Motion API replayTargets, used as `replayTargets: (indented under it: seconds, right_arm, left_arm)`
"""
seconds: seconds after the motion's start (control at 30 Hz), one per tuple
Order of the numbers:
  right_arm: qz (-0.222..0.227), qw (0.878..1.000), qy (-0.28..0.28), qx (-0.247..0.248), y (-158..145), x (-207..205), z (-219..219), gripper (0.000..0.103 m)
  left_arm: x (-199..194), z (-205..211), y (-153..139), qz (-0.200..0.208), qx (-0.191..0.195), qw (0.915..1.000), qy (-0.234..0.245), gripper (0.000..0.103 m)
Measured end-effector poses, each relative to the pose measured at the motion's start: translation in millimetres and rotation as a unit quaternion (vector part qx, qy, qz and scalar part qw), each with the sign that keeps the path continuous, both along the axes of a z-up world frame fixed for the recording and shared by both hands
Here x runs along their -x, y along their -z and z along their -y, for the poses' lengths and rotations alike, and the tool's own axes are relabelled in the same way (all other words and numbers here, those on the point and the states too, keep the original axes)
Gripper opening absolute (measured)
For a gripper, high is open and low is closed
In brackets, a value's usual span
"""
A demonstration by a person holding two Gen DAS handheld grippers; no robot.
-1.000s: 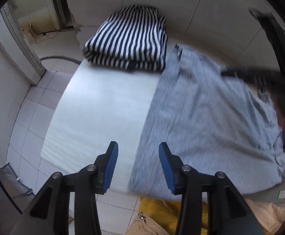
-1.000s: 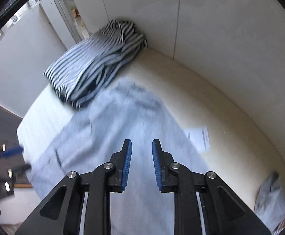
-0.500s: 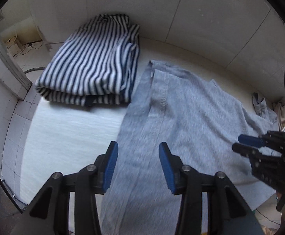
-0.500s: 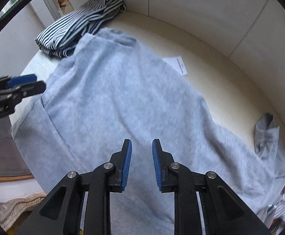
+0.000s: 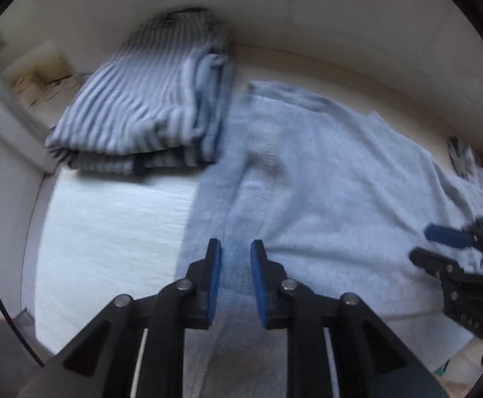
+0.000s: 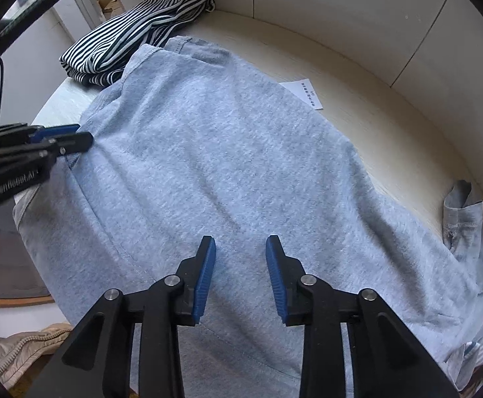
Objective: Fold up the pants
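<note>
Light grey pants (image 6: 225, 165) lie spread flat across a pale table (image 6: 374, 106), waist toward the striped pile, legs trailing right. In the blurred left wrist view the pants (image 5: 324, 182) fill the middle. My left gripper (image 5: 235, 258) hovers over the pants' near-left edge, jaws a narrow gap apart, nothing between them; it also shows in the right wrist view (image 6: 72, 136). My right gripper (image 6: 240, 255) is open and empty above the middle of the pants; it shows in the left wrist view (image 5: 440, 245) at the right.
A folded black-and-white striped garment (image 6: 135, 43) lies at the table's far left, touching the pants' waist; it also shows in the left wrist view (image 5: 148, 112). A white paper tag (image 6: 303, 94) lies by the wall. A grey sock-like piece (image 6: 460, 212) is at the right. Beige cloth (image 6: 12, 348) lies on the floor.
My left gripper's jaws have narrowed and it has moved forward over the pants' edge. My right gripper's jaws have opened wider, and it has come lower and closer over the pants.
</note>
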State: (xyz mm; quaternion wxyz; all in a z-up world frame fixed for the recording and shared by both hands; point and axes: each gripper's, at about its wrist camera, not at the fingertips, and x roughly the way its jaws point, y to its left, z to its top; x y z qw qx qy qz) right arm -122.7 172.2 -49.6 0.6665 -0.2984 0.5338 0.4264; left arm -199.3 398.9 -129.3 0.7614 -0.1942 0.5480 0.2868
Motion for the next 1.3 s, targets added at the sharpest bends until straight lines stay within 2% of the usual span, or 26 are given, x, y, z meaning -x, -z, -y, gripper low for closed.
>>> replayTargets:
  seconds: [0.03, 0.07, 0.17, 0.23, 0.33, 0.4, 0.5, 0.63, 0.73, 0.77, 0.83, 0.9, 0.97, 1.07, 1.3]
  right_arm:
    - [0.001, 1.000, -0.001, -0.001, -1.1, 1.4, 1.1, 0.033]
    - [0.002, 1.000, -0.002, -0.004, -0.6, 2.8, 1.2, 0.033]
    - [0.007, 1.000, 0.001, -0.010, 1.9, 4.4, 3.3, 0.034]
    - [0.009, 1.000, 0.002, -0.012, 2.2, 7.3, 5.4, 0.036]
    - [-0.001, 1.000, 0.016, -0.016, 0.0, 7.1, 10.6, 0.036]
    - [-0.019, 0.999, 0.034, -0.021, -1.6, 2.8, 19.3, 0.036]
    - [-0.018, 0.998, 0.062, -0.027, -11.1, -11.0, 38.0, 0.036]
    - [-0.013, 0.992, 0.121, -0.033, -26.2, -41.8, 82.0, 0.036]
    - [0.010, 0.987, 0.162, -0.024, -39.0, -73.9, 119.3, 0.036]
    - [0.022, 0.984, 0.175, -0.020, -42.6, -86.4, 130.9, 0.036]
    - [0.037, 0.979, 0.199, -0.020, -51.9, -117.9, 152.2, 0.045]
    - [0.033, 0.975, 0.219, -0.022, -52.0, -152.6, 168.7, 0.055]
    - [0.027, 0.975, 0.220, -0.020, -46.8, -177.2, 174.2, 0.056]
    - [0.022, 0.982, 0.190, -0.008, -36.7, -204.9, 169.7, 0.056]
    - [0.062, 0.993, 0.093, 0.036, -9.9, -219.7, 139.6, 0.056]
  left_arm:
    - [3.8, -5.1, -0.3, -0.023, -0.029, 0.9991, -0.021, 0.009]
    - [9.3, -11.4, -0.8, -0.030, -0.044, 0.9979, -0.036, 0.009]
    - [24.8, -33.0, 1.7, -0.030, -0.014, 0.9970, -0.069, 0.009]
    - [26.0, -37.4, -1.3, -0.019, 0.002, 0.9974, -0.070, 0.009]
    - [14.4, -32.0, -11.3, -0.003, -0.001, 0.9990, -0.044, 0.017]
    - [0.1, -23.2, -19.4, 0.009, -0.002, 0.9998, -0.016, 0.029]
    - [-19.5, -10.8, -31.1, 0.025, -0.015, 0.9992, 0.028, 0.040]
    - [-54.4, 0.3, -33.5, 0.029, -0.025, 0.9965, 0.074, 0.044]
    - [-81.1, 2.7, -34.5, 0.026, -0.035, 0.9935, 0.105, 0.046]
    - [-88.8, 2.8, -34.4, 0.026, -0.037, 0.9928, 0.111, 0.051]
    - [-98.7, 2.5, -33.7, 0.023, -0.042, 0.9913, 0.123, 0.055]
    - [-111.4, 1.1, -33.3, 0.020, -0.049, 0.9896, 0.134, 0.056]
    - [-125.8, -0.8, -27.9, 0.012, -0.052, 0.9877, 0.147, 0.058]
    - [-143.8, -10.1, -16.8, -0.003, -0.043, 0.9877, 0.150, 0.058]
    - [-156.7, -34.6, 1.2, -0.015, 0.005, 0.9922, 0.124, 0.058]
